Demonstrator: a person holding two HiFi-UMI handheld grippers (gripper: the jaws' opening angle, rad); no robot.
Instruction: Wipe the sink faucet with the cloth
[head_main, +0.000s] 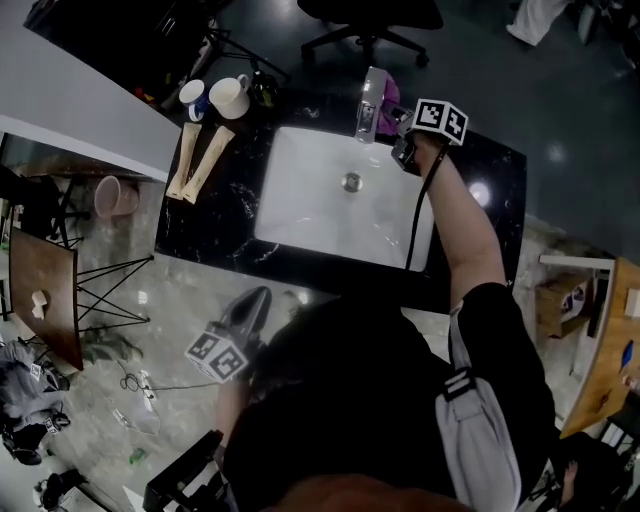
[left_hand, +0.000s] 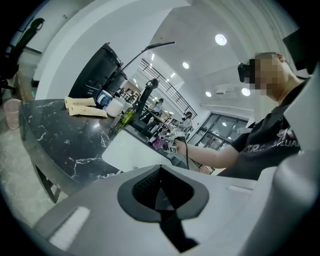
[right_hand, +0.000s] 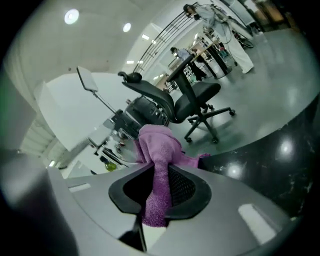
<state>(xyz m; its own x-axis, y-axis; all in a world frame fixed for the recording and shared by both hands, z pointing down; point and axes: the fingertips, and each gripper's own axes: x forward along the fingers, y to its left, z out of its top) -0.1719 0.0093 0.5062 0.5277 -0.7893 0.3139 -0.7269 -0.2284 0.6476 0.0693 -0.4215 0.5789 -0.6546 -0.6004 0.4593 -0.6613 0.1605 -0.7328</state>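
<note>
One thin fold of purple cloth sits pinched in the right gripper — rubbing the faucet could tug it free; the left gripper is closed, empty.

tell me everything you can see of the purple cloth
The cloth is purple-pink, with a soft looped terry-like weave. A bunched fold of it is pinched between the jaws of the right gripper, the rest heaped over the jaw tips. In the head view it sits beside the faucet; whether they touch is unclear.
</note>
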